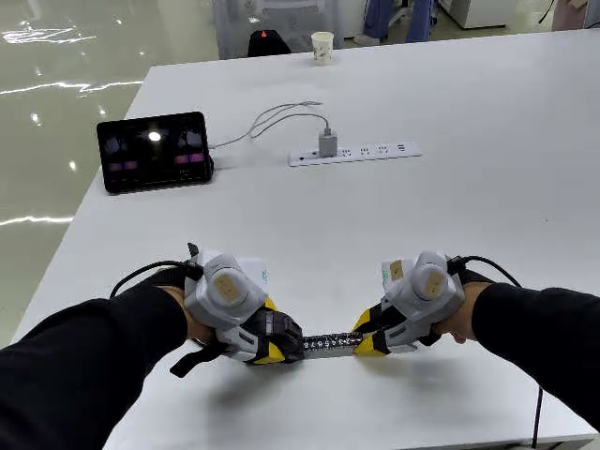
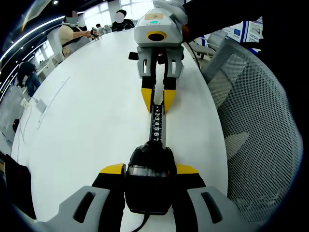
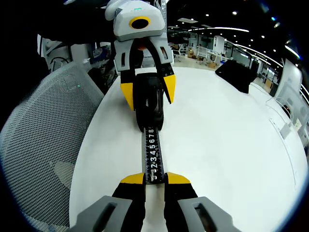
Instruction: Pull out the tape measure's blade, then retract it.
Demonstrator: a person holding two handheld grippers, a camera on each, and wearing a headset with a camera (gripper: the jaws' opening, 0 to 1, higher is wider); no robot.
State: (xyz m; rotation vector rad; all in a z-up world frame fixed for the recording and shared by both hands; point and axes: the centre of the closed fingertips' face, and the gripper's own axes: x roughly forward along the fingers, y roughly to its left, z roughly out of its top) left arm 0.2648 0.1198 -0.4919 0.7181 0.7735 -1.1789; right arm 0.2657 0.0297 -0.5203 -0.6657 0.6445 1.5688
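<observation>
Right gripper (image 3: 154, 178): the yellow-tipped jaws are pressed together on the free end of the dark metal blade with white numerals (image 3: 151, 150).

Left gripper (image 2: 149, 169): the jaws clamp the black plastic tape measure case (image 2: 149, 191), one jaw on each flank.

The blade runs straight and flat from case to right gripper. Only a short length is out, and we read the numerals up to about 7. Case and blade sit low at the near edge of the white worktable (image 1: 450, 216). We cannot tell whether the case touches the top or hangs just above it.

Judgement: we are early in the pull-out, with most of the blade inside the case.

Method for this step:
- hold the left gripper fixed, so the case neither rolls nor yaws
- draw the right gripper away along the blade's own line, level with the case mouth
- avoid any twist, since a thin blade may slide out of the pads or buckle
- for the return, we walk the end back under grip, not let it snap

The black tablet (image 1: 155, 150) and the white power strip (image 1: 354, 153) lie well apart, clear of the pull line
</observation>
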